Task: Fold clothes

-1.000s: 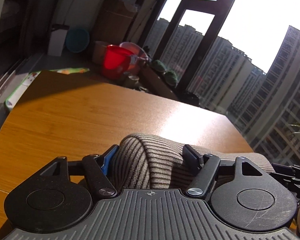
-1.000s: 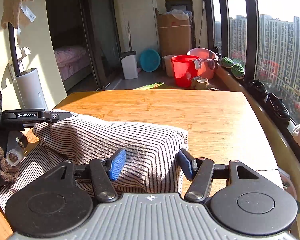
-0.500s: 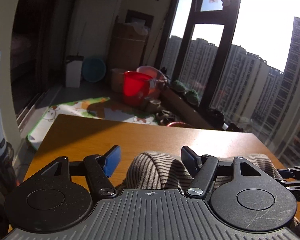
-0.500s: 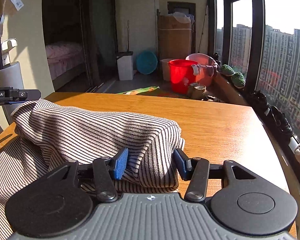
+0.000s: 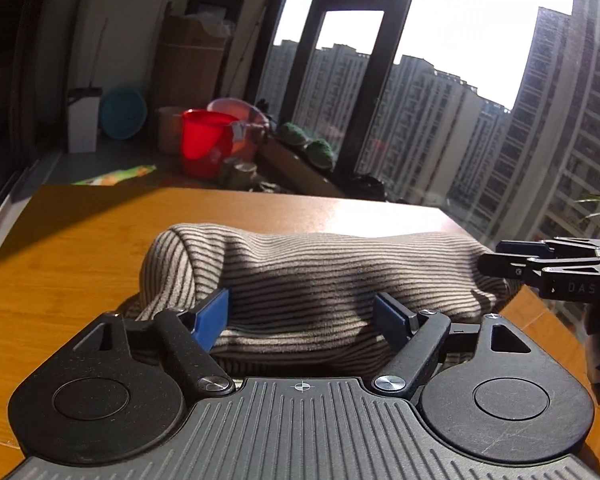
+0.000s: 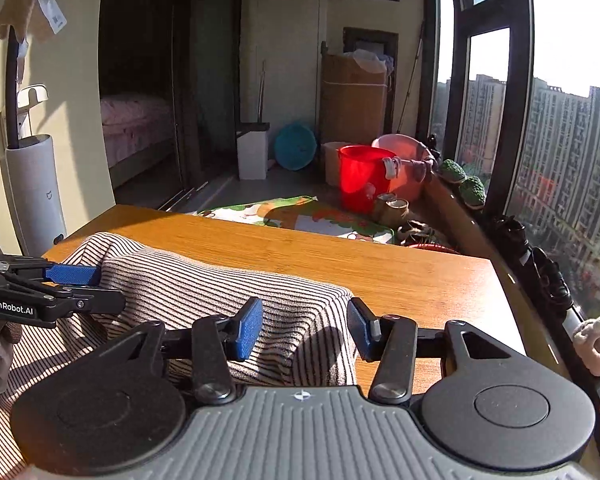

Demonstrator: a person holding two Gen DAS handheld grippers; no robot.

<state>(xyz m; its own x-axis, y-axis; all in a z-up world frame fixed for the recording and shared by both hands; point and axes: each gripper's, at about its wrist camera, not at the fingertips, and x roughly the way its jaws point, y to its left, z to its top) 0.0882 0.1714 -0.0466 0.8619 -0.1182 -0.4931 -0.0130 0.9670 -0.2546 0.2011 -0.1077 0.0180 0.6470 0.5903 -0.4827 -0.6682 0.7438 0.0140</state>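
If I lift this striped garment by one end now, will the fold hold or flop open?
Probably flops: the striped garment is soft knit, bulging and sagging over the table. Likely light. Its puffy, uncreased fold suggests layers may slide apart.

Low sun through tall dark-framed windows (image 6: 496,92) lights a wooden table (image 6: 400,276), a red bucket (image 6: 360,178) and a doorway to a bed (image 6: 134,120).

High-rise home: beyond the wooden table (image 6: 380,276) stand a red bucket (image 6: 360,176), a bed (image 6: 132,120) at far left, tower-block windows (image 6: 560,160) right.
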